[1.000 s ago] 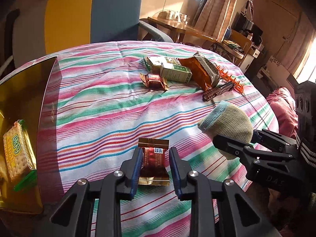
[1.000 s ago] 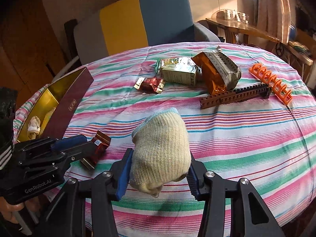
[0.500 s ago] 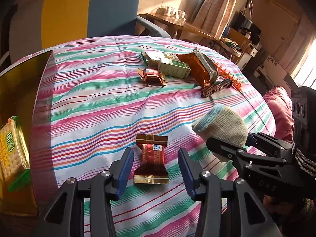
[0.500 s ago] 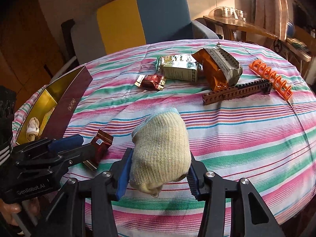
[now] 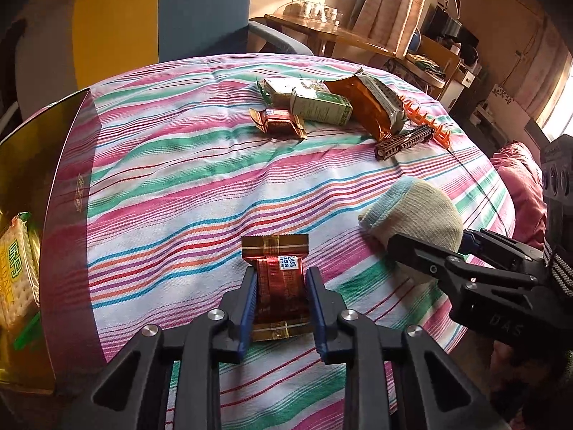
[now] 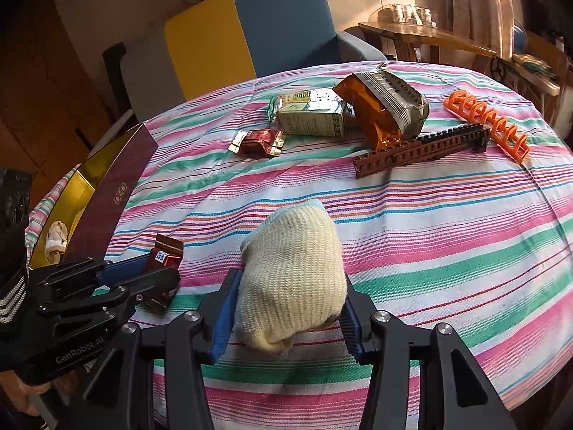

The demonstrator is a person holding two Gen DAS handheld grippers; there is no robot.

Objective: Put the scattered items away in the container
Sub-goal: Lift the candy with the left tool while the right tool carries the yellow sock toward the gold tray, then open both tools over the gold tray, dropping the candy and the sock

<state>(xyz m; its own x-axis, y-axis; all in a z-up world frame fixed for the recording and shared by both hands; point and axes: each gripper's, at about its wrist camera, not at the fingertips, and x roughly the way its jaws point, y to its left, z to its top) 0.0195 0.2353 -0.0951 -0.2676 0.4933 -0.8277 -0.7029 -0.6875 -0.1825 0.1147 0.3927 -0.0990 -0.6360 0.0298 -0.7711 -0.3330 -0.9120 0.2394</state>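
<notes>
A red and gold snack packet (image 5: 274,247) lies flat on the striped tablecloth (image 5: 179,186), and my left gripper (image 5: 281,273) is shut on its sides. Just to its right my right gripper (image 6: 290,283) is shut on a rolled cream sock (image 6: 293,251) with a pale blue cuff. The right wrist view shows the left gripper (image 6: 143,273) with the red packet (image 6: 166,251) low at the left. The container is a maroon box with a gold lining (image 5: 68,165) at the left table edge. It holds a cracker packet (image 5: 16,279) and a small white item (image 6: 55,240).
At the far side of the table lie a second red packet (image 5: 279,125), a green carton (image 5: 318,107), an orange and silver bag (image 5: 372,104), a brown brick strip (image 5: 404,141) and an orange plastic rack (image 6: 487,122). A yellow and blue armchair (image 6: 250,32) stands behind.
My left gripper was shut on the red packet, opened half a second ago, and has shut on it again. The right gripper keeps the sock and has barely moved.
</notes>
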